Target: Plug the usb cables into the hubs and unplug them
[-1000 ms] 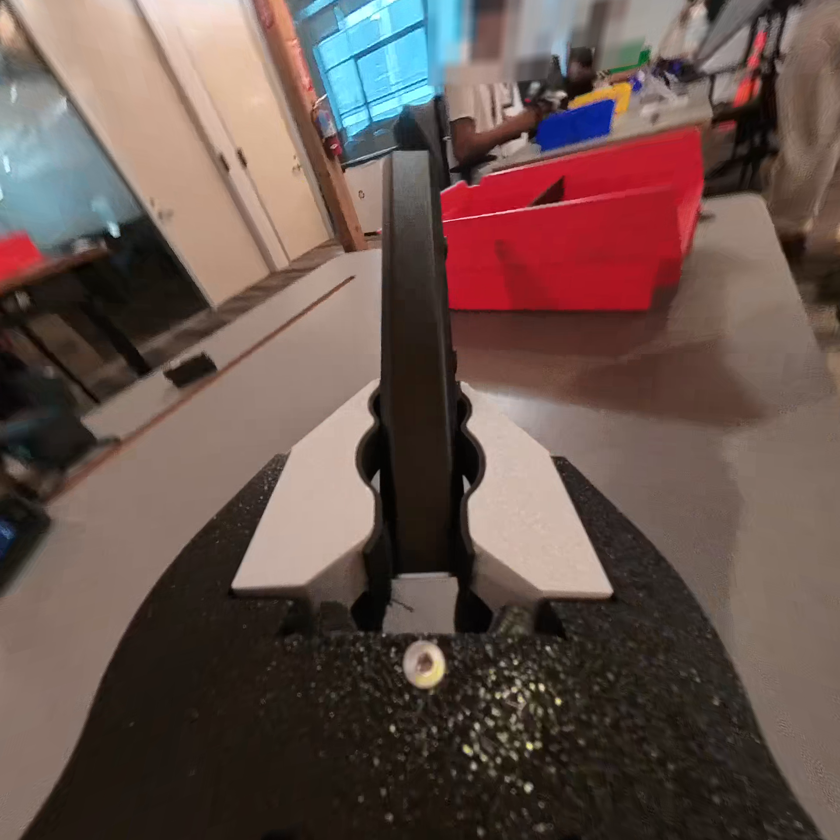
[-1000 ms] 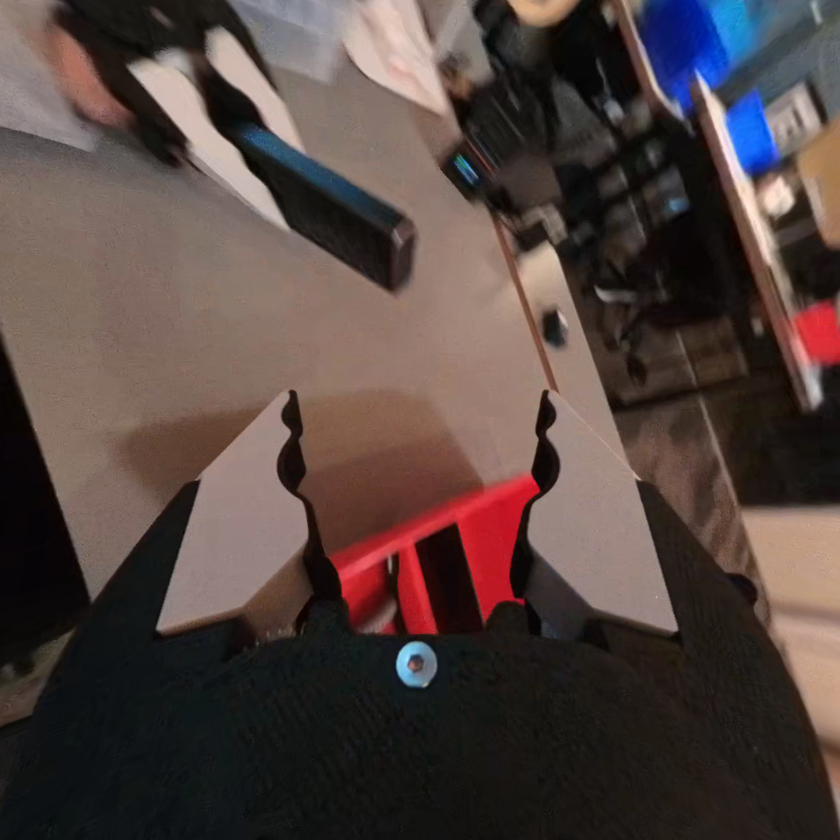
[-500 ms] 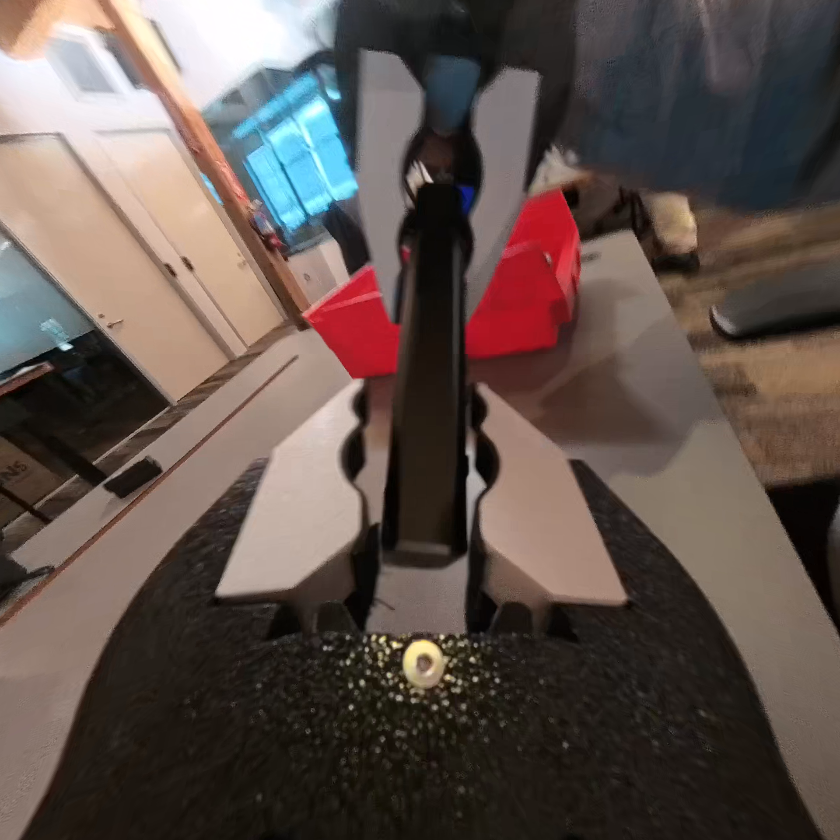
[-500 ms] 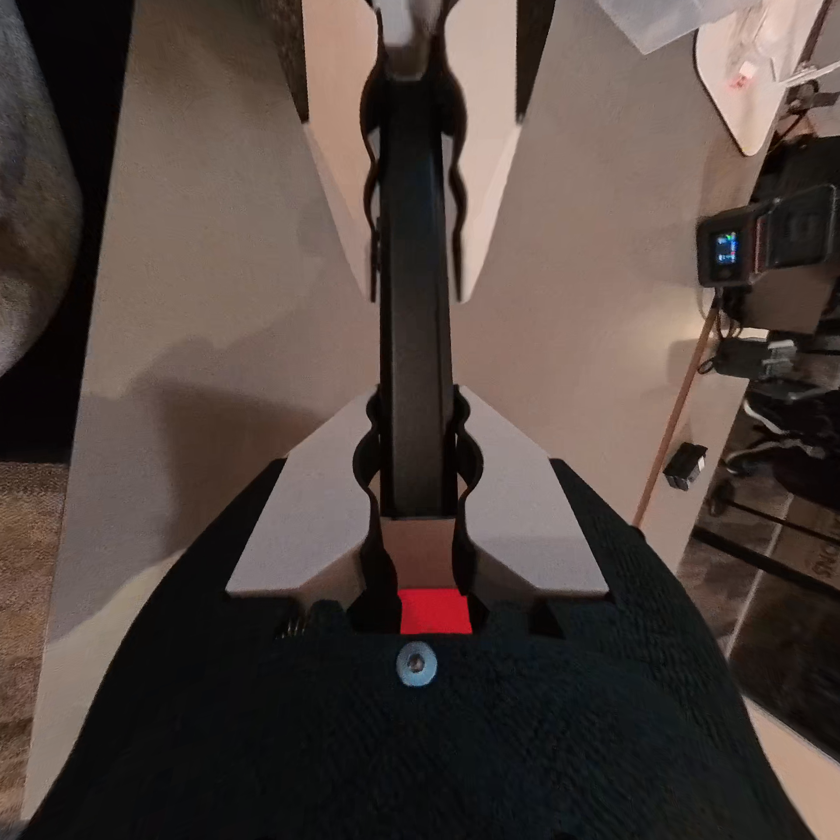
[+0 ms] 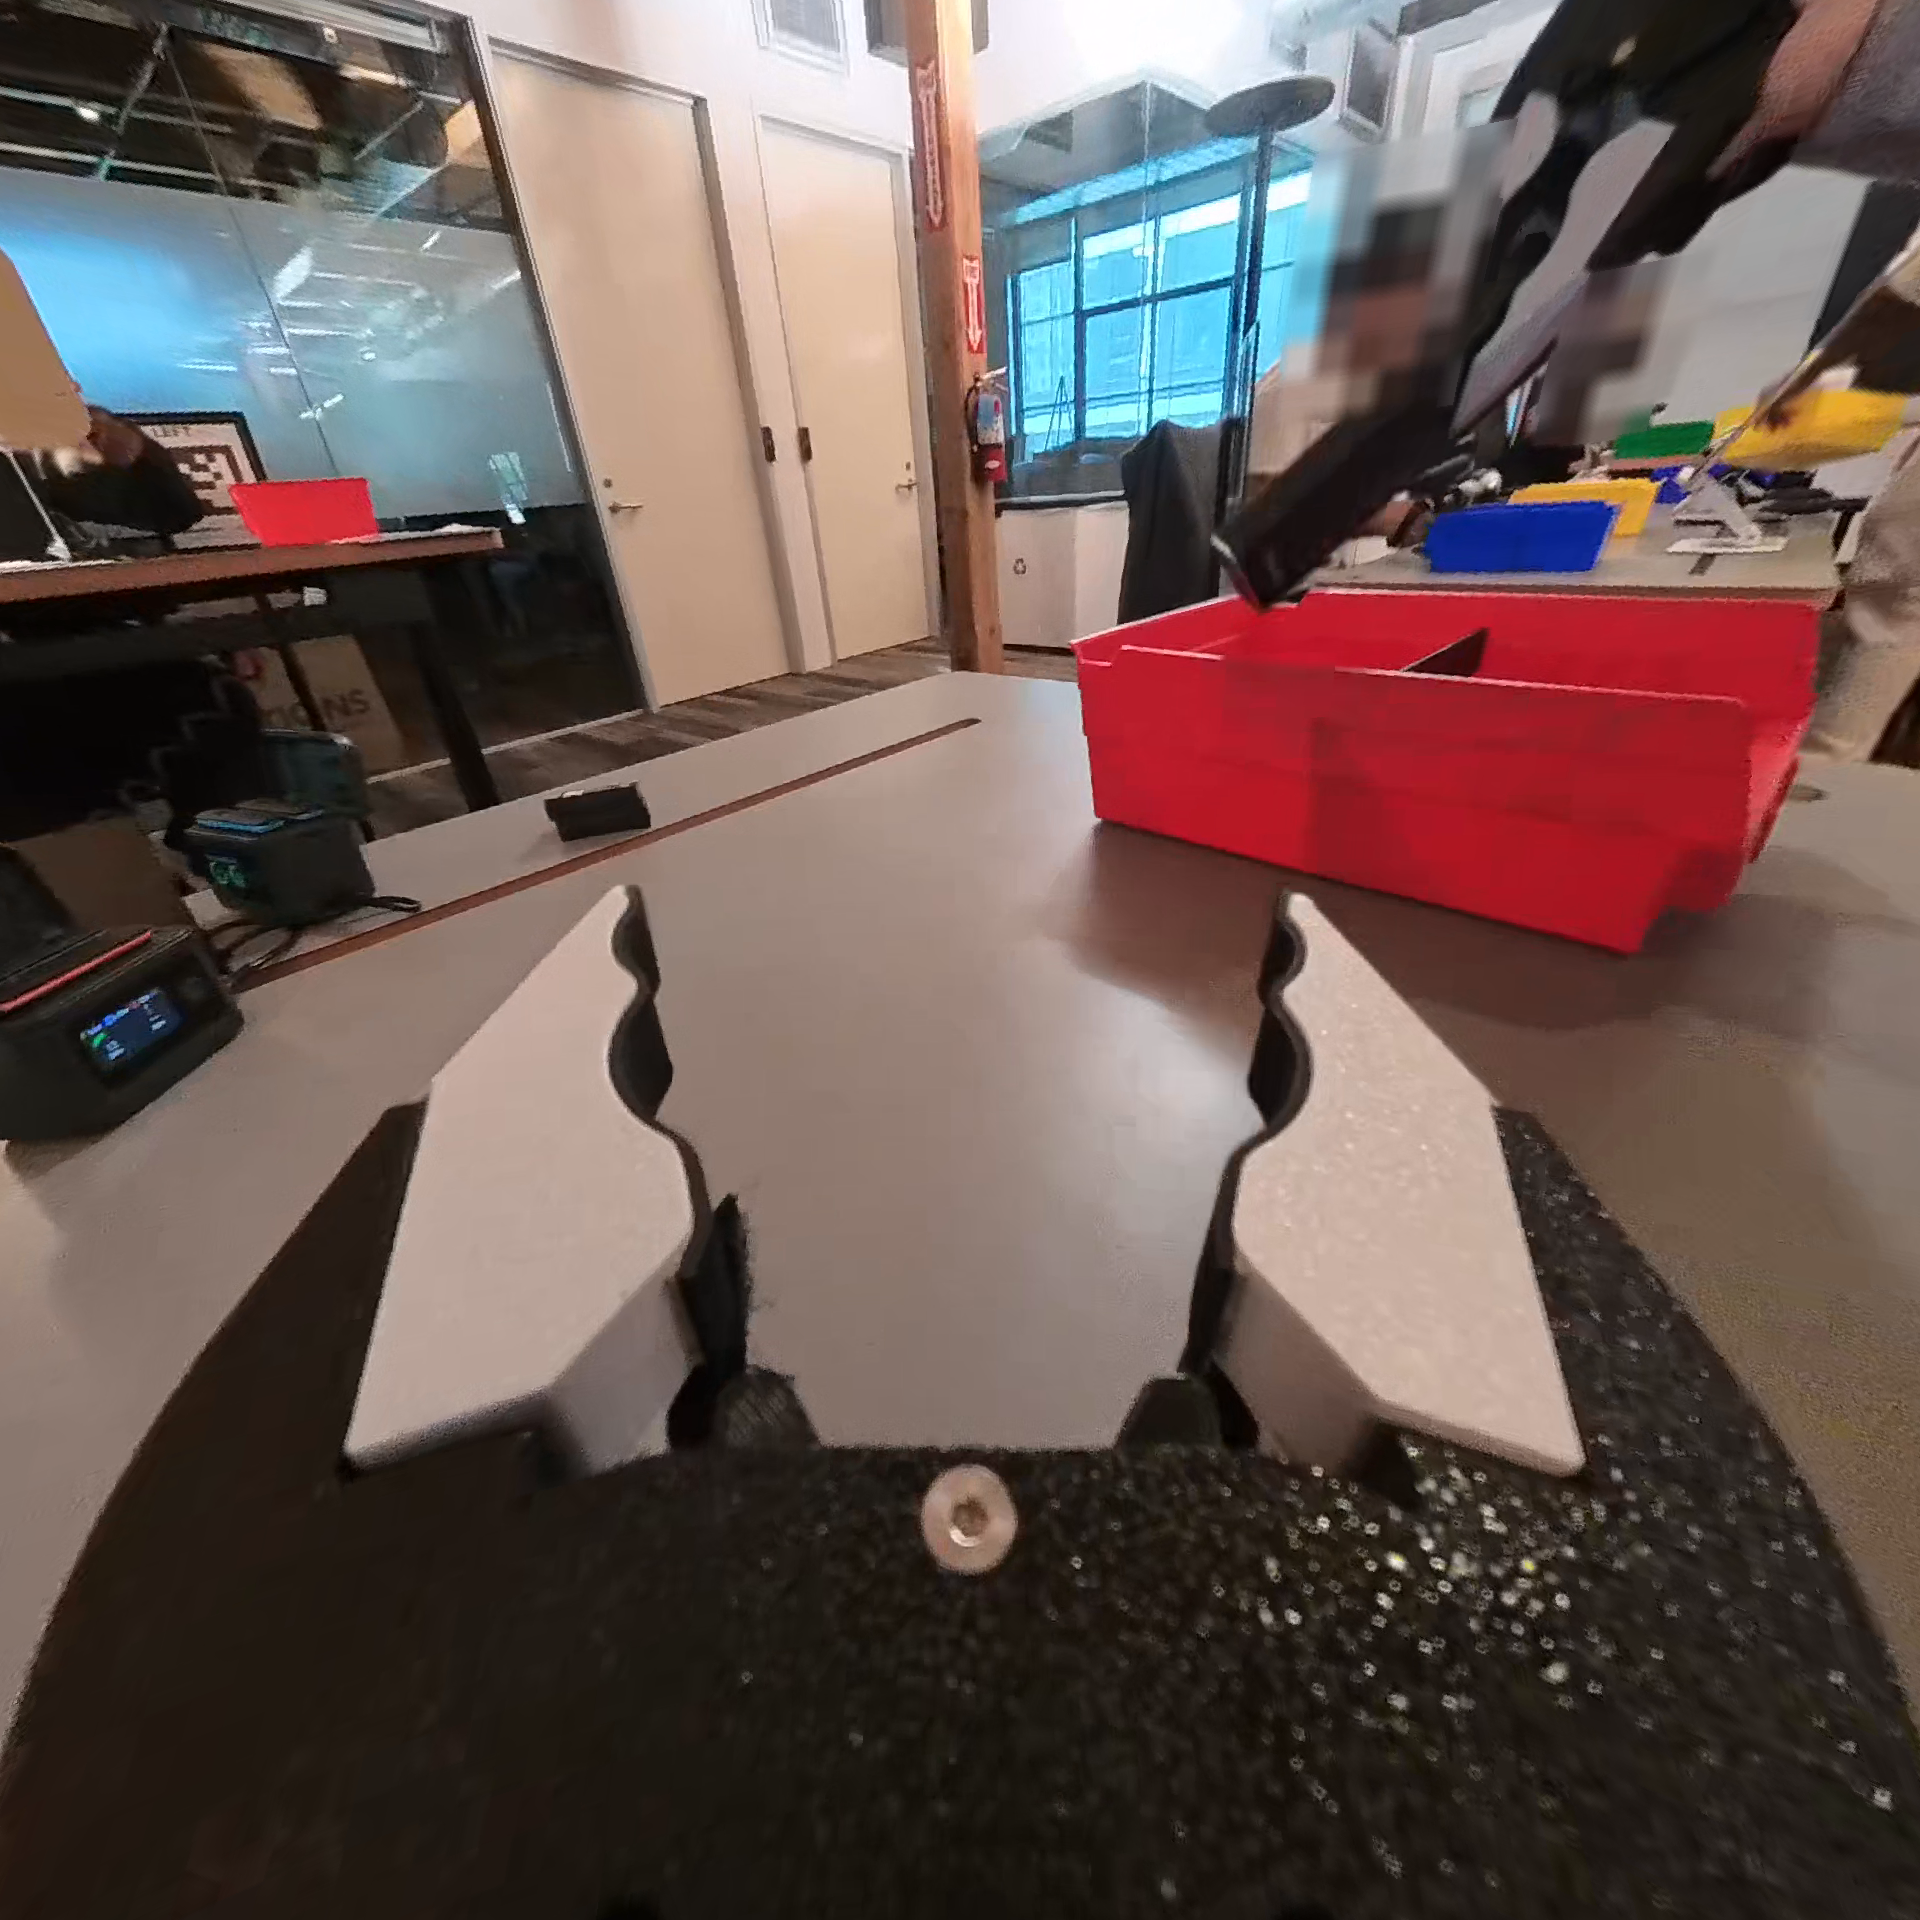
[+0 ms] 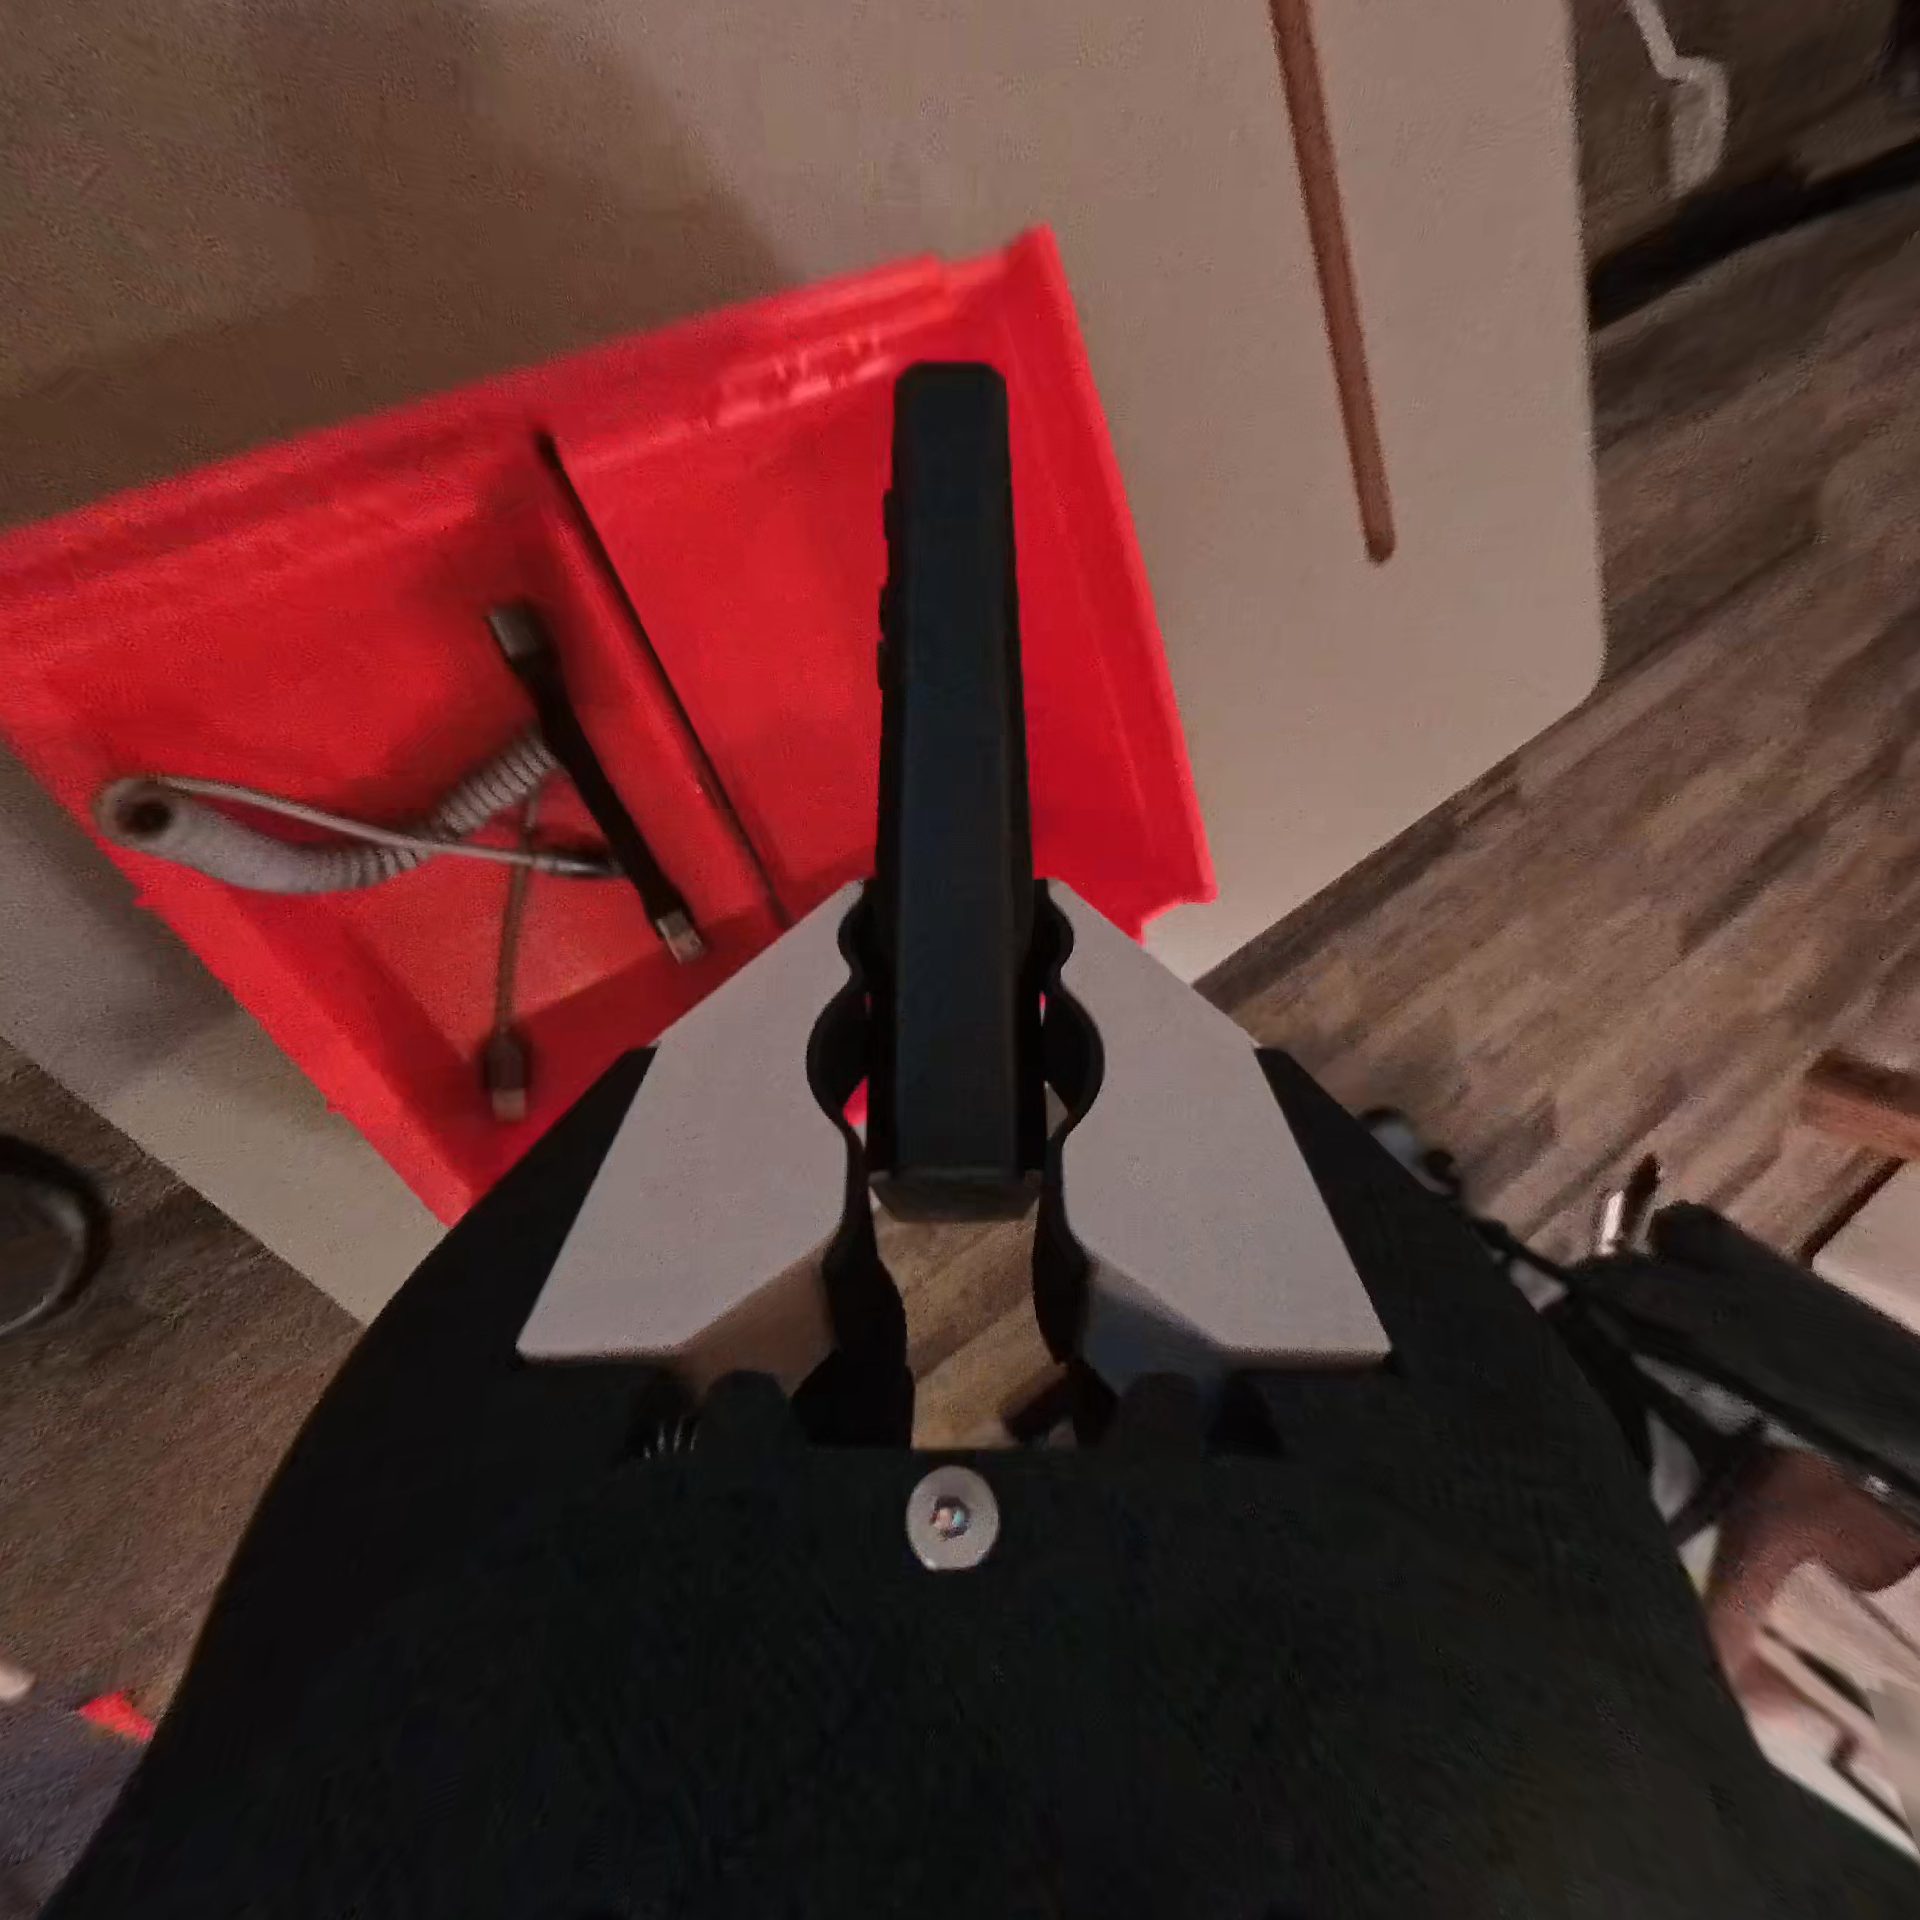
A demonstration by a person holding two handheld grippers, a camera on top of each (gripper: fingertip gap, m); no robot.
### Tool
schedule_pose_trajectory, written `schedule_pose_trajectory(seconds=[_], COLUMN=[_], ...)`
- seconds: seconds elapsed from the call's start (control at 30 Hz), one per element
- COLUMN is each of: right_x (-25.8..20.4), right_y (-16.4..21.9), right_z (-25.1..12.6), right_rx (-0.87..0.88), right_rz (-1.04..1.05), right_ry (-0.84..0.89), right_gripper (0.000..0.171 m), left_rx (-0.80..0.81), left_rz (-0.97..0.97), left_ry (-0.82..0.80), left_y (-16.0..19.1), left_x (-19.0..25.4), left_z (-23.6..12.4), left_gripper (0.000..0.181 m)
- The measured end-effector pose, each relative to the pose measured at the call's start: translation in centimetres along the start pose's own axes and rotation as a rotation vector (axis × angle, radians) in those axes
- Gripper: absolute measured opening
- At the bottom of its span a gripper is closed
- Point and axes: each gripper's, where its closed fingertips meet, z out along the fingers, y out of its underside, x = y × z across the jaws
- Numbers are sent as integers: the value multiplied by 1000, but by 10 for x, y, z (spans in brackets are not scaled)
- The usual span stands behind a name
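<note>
My left gripper (image 5: 956,899) is open and empty, low over the grey table (image 5: 935,1039). My right gripper (image 6: 951,888) is shut on a long black hub (image 6: 951,727) and holds it above the right compartment of a red bin (image 6: 312,582). In the left wrist view the hub (image 5: 1320,520) slants down from the upper right, with its tip just over the far rim of the red bin (image 5: 1403,769). In the bin's left compartment lie a black USB cable (image 6: 597,779), a white coiled cable (image 6: 312,842) and a thin cable (image 6: 509,987).
A small black block (image 5: 597,810) lies on the neighbouring table to the left. Black devices with small screens (image 5: 114,1029) stand at the left edge. Blue and yellow bins (image 5: 1517,535) sit on a table behind. The table edge and wood floor (image 6: 1558,935) are right of the bin. Some 40 cm of space lies between my two pairs of fingers.
The hub has passed from my left gripper to my right one. The left gripper has opened and drawn back. The right gripper has carried the hub over the red bin.
</note>
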Motion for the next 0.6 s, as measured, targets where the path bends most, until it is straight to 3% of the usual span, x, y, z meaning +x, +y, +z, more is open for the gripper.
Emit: schedule_pose_trajectory(seconds=[0.1,0.23,0.37,0.5,0.6], right_x=[-1,-18,-13,-13,-15], right_y=[27,16,19,0,4], right_z=[48,92,95,90,99], right_rx=[-89,19,21,214,221], right_rz=[54,109,144,261,322], right_ry=[-114,-274,-316,-407,-438], right_gripper=[27,28,28,27,27], left_rx=[-57,-92,-94,-79,-102], left_rz=[-22,-96,-164,-177,-163], left_ry=[5,-20,-22,-18,-12], left_y=[10,17,19,18,20], left_x=[2,-5,-9,-10,-8], left_z=[6,9,9,7,7], left_gripper=[121,136,144,142,142])
